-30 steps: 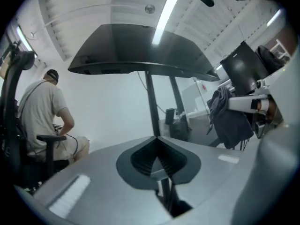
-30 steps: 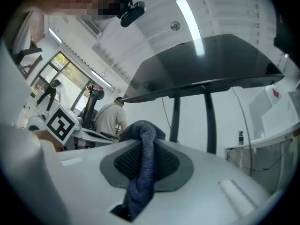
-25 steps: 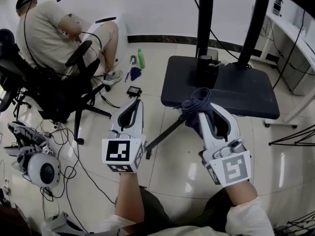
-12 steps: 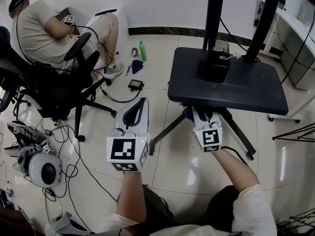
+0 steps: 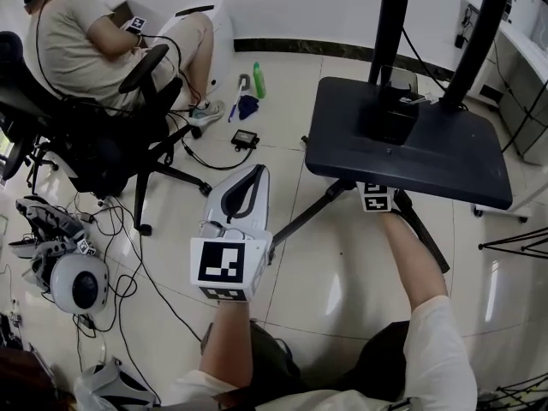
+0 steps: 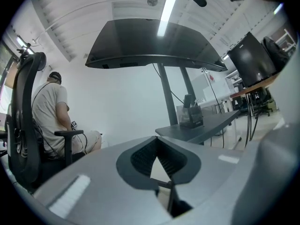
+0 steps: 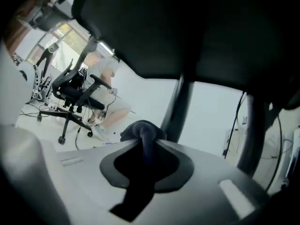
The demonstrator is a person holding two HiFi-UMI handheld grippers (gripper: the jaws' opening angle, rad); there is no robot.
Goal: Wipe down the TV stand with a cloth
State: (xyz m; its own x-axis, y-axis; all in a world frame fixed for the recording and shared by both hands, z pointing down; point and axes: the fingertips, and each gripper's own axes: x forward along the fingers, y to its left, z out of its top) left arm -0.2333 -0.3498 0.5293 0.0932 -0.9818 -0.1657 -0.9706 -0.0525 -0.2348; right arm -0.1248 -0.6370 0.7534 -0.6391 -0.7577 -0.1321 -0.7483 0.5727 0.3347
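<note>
The TV stand's dark base plate point(image 5: 428, 157) lies right of centre in the head view, with two black poles point(image 5: 390, 24) rising from it. My right gripper reaches under the plate's near edge, so only its marker cube point(image 5: 375, 197) shows there. In the right gripper view, the right gripper point(image 7: 144, 146) is shut on a dark blue cloth point(image 7: 140, 130), under the plate's dark underside point(image 7: 164, 32) and near a stand leg point(image 7: 176, 109). My left gripper point(image 5: 254, 176) hovers over the floor left of the stand. In its own view the left gripper point(image 6: 157, 142) is shut and holds nothing.
A person point(image 5: 77, 32) sits in a black office chair point(image 5: 94, 144) at upper left. Cables and a headset point(image 5: 73, 285) lie on the floor at left. A green bottle point(image 5: 259, 81) and a small black device point(image 5: 246, 139) lie beyond my left gripper. A black box point(image 5: 398, 118) stands on the plate.
My right gripper has moved forward with the cloth, from in front of the base plate to under its near edge. The left gripper has hardly shifted.
</note>
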